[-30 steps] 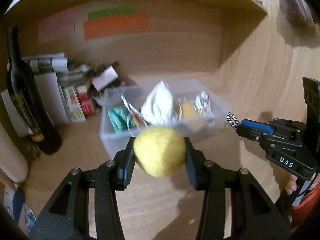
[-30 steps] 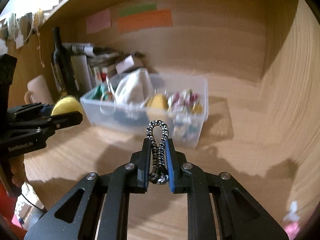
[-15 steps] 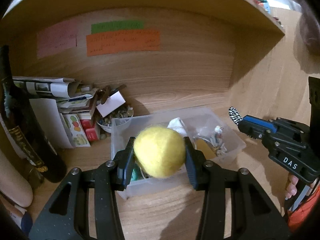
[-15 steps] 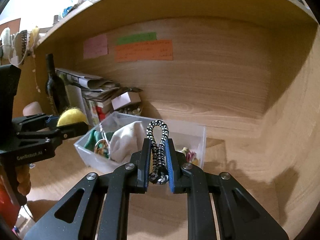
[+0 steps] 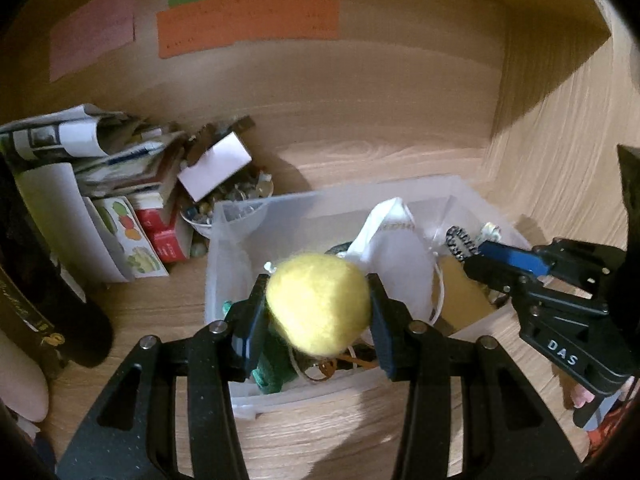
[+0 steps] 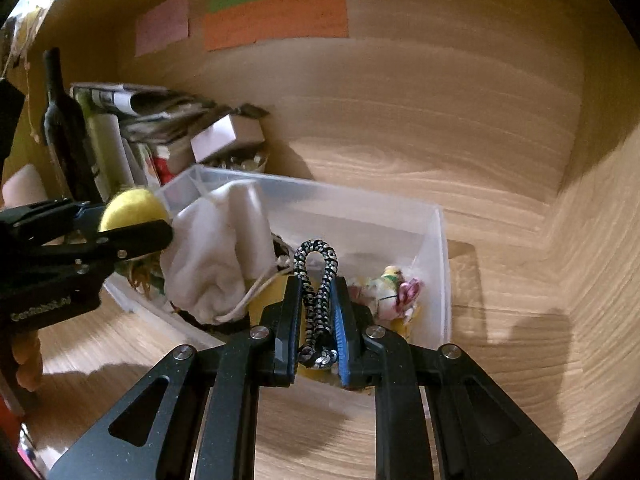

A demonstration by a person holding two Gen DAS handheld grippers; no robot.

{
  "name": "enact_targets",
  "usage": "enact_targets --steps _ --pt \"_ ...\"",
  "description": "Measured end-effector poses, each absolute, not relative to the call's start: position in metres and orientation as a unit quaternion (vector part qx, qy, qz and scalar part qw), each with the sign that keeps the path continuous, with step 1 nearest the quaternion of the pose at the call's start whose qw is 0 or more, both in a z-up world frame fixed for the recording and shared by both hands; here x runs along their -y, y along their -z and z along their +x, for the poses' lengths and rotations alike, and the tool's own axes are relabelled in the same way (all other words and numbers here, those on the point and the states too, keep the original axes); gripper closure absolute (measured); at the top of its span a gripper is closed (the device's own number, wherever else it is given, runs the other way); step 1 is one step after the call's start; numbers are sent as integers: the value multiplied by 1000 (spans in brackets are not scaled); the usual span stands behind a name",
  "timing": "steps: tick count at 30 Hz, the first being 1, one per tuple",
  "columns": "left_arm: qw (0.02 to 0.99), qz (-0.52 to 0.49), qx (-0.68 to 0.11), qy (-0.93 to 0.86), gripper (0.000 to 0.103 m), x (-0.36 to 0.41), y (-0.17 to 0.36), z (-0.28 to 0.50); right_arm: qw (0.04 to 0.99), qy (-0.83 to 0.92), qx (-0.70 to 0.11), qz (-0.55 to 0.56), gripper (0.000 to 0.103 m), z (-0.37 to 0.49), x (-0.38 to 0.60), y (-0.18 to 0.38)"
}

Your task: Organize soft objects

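- Two soft things are in hand above the clear plastic storage bin: a fuzzy yellow felt ball and a black-and-white braided cord loop.
- Clamped on the ball from both sides is the left gripper, its jaws pressing the felt's flanks; the ball hangs over the bin's near left part, above green fabric, likely so that a release drops it inside.
- Pinched tight around the cord's doubled strands is the right gripper, the loop end standing up past the fingertips; it hovers over the bin's right half, near a small pink and yellow trinket cluster.
- Holding both items over the open top, and not beside it, suggests the drop-in step is close; neither is released yet.
- Inside the bin, a crumpled white drawstring cloth bag fills the middle, between the two grippers, so each has its own free side.
- Beneath everything is a light wood-grain shelf surface, closed in by a wooden back wall and a side wall on the right.
- Pink, green and orange paper notes are stuck on the back wall.
- Left of the bin stand a dark glass wine bottle, a stack of folded newspapers and booklets and a small bowl of odds and ends.
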State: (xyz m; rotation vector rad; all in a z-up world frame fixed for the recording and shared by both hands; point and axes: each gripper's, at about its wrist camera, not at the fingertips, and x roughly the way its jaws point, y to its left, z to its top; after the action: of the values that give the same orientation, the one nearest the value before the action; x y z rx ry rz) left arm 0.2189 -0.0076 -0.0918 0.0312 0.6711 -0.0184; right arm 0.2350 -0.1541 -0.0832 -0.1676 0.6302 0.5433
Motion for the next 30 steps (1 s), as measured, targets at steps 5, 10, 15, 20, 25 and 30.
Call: enact_targets --steps 5,10,15,20,25,30 --pt "940 8 -342 16 38 7 96 219 914 -262 -298 -88 63 230 153 82" --pt "943 -1 -334 17 28 4 90 210 917 -267 -286 -80 59 226 155 76" --pt "949 -12 -315 17 28 2 74 193 922 -273 -265 -71 56 214 161 62" --pt "961 -20 -275 13 28 1 49 168 933 -274 -225 -67 55 189 170 40" --pt "974 -16 -224 7 28 7 24 139 942 -277 -184 -48 52 163 184 16" --pt "982 -17 -187 9 16 12 7 108 949 -277 -151 -28 35 139 197 0"
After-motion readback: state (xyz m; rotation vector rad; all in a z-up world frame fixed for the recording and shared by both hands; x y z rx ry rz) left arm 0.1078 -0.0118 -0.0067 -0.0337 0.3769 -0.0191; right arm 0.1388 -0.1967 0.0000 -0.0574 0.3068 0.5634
